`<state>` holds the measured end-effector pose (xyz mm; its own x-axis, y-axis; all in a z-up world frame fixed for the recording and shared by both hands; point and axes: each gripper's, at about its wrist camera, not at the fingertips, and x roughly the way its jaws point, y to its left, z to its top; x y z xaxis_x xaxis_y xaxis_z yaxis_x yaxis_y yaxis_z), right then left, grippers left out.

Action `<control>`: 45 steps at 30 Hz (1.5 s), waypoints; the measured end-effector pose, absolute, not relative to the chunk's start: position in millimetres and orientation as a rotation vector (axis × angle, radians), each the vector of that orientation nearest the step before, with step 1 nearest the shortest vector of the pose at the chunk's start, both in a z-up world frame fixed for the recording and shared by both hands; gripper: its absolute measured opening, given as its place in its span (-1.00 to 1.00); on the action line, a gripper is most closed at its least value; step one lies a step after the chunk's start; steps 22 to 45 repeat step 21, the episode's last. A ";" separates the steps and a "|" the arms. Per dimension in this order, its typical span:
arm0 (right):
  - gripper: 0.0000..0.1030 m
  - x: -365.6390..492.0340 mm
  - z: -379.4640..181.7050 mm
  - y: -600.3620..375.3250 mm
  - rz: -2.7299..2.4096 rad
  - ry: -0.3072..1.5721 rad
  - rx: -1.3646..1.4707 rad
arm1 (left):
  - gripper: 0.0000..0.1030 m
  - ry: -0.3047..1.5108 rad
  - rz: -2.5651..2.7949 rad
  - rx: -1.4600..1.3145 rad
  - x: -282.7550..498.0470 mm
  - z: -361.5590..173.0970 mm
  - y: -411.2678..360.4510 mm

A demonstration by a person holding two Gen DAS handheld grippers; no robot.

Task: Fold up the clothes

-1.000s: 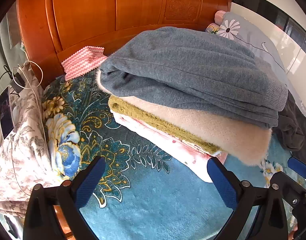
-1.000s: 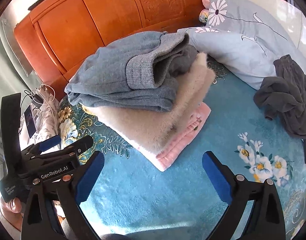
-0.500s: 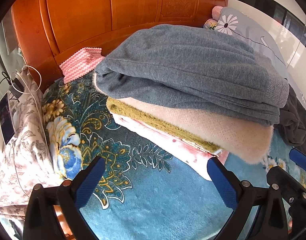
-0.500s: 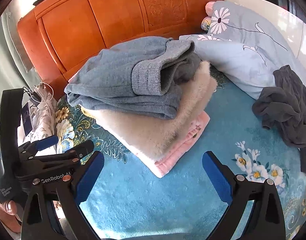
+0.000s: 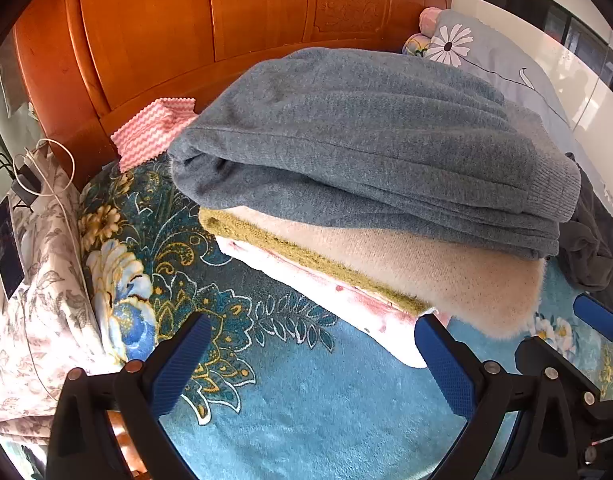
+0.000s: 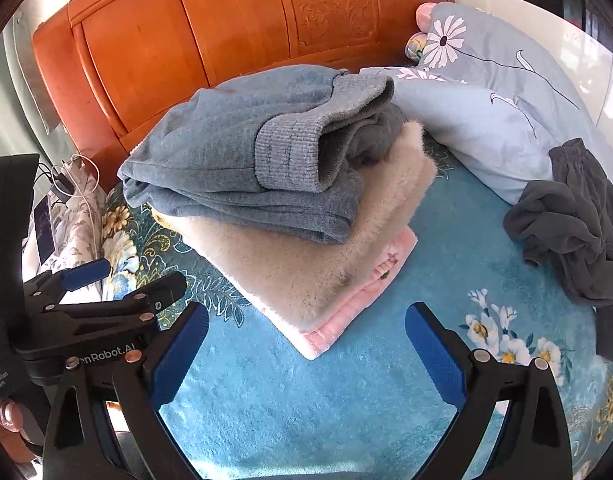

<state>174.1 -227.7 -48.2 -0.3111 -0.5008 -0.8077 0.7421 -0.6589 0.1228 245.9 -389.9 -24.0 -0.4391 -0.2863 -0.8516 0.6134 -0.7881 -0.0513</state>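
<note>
A stack of folded clothes lies on the teal floral bedspread (image 5: pixel 306 420): a grey-blue knit garment (image 5: pixel 366 152) on top, a cream fluffy one (image 5: pixel 446 272) under it, a pink one (image 5: pixel 346 300) at the bottom. The stack also shows in the right wrist view, with the grey-blue garment (image 6: pixel 234 160) on the cream one (image 6: pixel 314 268) and the pink one (image 6: pixel 346 320). My left gripper (image 5: pixel 310 356) is open and empty just in front of the stack. My right gripper (image 6: pixel 306 348) is open and empty at the stack's corner. A crumpled dark grey garment (image 6: pixel 574 224) lies unfolded to the right.
An orange wooden headboard (image 6: pixel 226 40) stands behind the stack. A light blue daisy-print quilt (image 6: pixel 486 100) lies at the back right. A pink zigzag cloth (image 5: pixel 154 128) sits by the headboard. A phone and charger cables (image 5: pixel 22 200) lie on a floral pillow at left.
Both grippers have moved a little closer to the stack, which looms larger in both views. Both stay open. The clothes have not moved.
</note>
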 end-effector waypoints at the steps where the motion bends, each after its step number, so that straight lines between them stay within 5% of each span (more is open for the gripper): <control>1: 0.92 173.2 -48.4 -228.2 -2.030 0.354 1.115 | 1.00 0.485 -2.233 1.225 244.9 -24.0 -390.4; 45: 0.92 162.0 -52.5 -238.6 -2.012 0.364 1.136 | 1.00 0.497 -2.256 1.144 240.4 -19.4 -397.3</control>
